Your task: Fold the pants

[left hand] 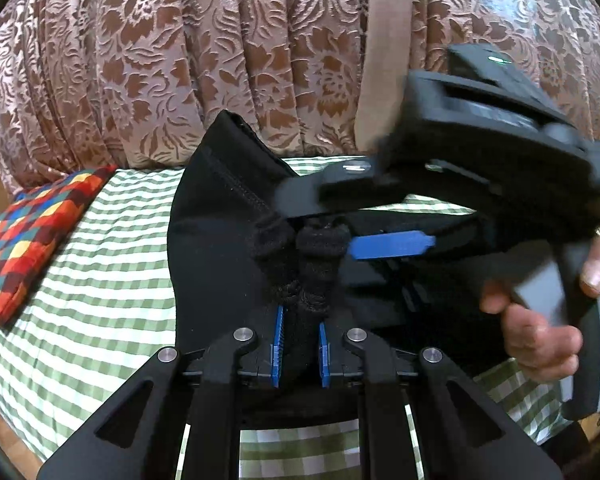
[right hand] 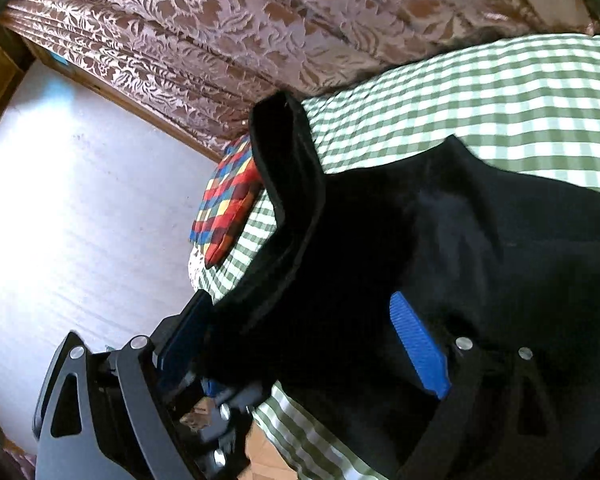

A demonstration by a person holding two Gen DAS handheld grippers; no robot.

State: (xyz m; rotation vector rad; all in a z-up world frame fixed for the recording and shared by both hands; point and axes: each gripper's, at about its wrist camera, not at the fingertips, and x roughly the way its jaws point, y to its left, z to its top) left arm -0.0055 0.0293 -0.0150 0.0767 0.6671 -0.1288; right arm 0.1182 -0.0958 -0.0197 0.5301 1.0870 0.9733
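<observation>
The black pants [left hand: 220, 248] are lifted off the checked bed [left hand: 100, 240], one hem raised toward the curtain [left hand: 180, 60]. A bunched fold is clamped in the left gripper [left hand: 300, 344]. The right gripper [right hand: 300, 340] is held wide open around the cloth, near a patchwork pillow [left hand: 32, 236].

A home bedroom: a bed [left hand: 100, 248] spread with a green-and-white checked sheet, a multicoloured checked pillow [left hand: 32, 236] on it, floral brown curtains [left hand: 160, 60] behind and a plain white wall [right hand: 80, 200] beside.
</observation>
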